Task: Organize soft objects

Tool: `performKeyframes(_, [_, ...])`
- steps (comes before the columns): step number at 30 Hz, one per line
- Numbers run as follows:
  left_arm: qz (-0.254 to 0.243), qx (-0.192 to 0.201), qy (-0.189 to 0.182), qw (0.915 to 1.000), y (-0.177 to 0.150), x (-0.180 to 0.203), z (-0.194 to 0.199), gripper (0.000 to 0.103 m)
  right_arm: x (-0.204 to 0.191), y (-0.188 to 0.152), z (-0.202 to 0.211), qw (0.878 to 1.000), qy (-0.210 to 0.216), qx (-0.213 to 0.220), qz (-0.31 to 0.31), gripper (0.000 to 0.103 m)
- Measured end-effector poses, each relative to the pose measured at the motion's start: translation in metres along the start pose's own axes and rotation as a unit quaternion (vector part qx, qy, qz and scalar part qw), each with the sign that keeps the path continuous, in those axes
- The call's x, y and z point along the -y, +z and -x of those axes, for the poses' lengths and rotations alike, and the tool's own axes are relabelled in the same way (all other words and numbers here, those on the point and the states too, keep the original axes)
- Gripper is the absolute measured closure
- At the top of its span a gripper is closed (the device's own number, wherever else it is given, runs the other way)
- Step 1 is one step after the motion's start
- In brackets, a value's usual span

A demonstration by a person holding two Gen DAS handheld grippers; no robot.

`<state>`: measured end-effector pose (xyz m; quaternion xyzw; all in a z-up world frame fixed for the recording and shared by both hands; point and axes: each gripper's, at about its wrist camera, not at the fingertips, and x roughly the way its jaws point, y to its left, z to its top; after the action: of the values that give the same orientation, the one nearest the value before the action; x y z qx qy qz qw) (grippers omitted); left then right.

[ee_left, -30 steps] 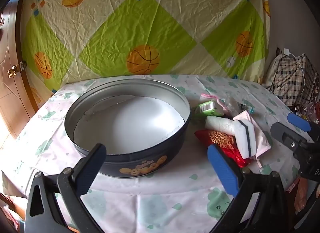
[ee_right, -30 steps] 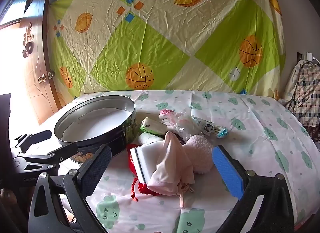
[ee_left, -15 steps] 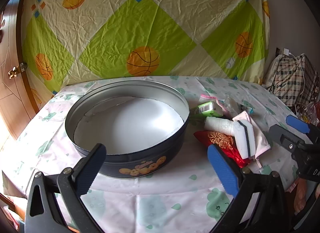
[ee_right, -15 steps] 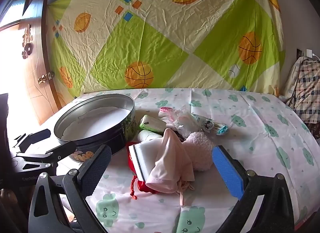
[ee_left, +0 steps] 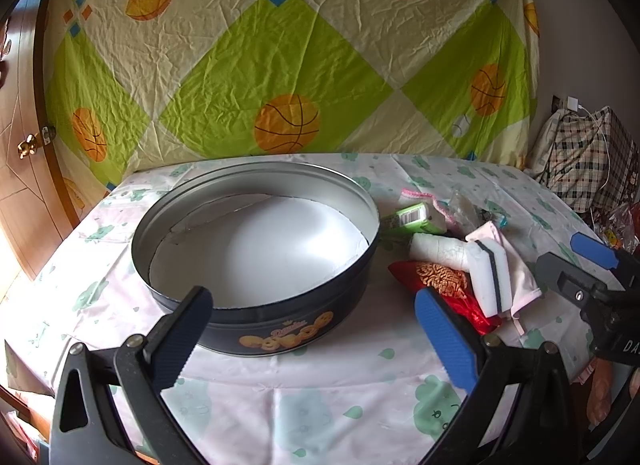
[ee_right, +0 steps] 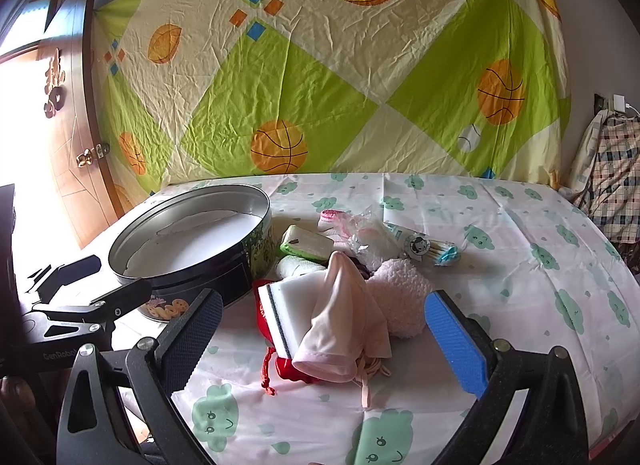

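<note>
Two grippers hang spread wide and empty over the desk (ee_right: pixel 520 233): the left gripper (ee_left: pixel 316 325) faces the round cookie tin (ee_left: pixel 256 249), which sits just ahead of its fingers with only a white liner inside. Right of the tin lies the heap of soft things, directly ahead of the right gripper (ee_right: pixel 324 329): a white sponge (ee_right: pixel 280 305) touching a red pouch (ee_right: pixel 288 365), a pink cloth (ee_right: pixel 344 325) draped over both, and a fluffy pink ball (ee_right: pixel 400 297) beside them.

A cloud-print tablecloth (ee_right: pixel 520 265) covers the table, bearing a round tin (ee_left: pixel 280 321) beside heaped soft items (ee_right: pixel 344 305).
</note>
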<state>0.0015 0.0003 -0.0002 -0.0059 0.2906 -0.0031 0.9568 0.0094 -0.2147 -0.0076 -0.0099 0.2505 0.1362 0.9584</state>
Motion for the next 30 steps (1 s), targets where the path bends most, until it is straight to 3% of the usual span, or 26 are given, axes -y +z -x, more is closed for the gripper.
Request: performKeyframes(30, [-0.001,-0.002,-0.001,1.0,-0.0046,0.0003,-0.0024,0.0,0.0033,-0.0071,-0.008,1.0,0.005,-0.016,-0.011,0.001])
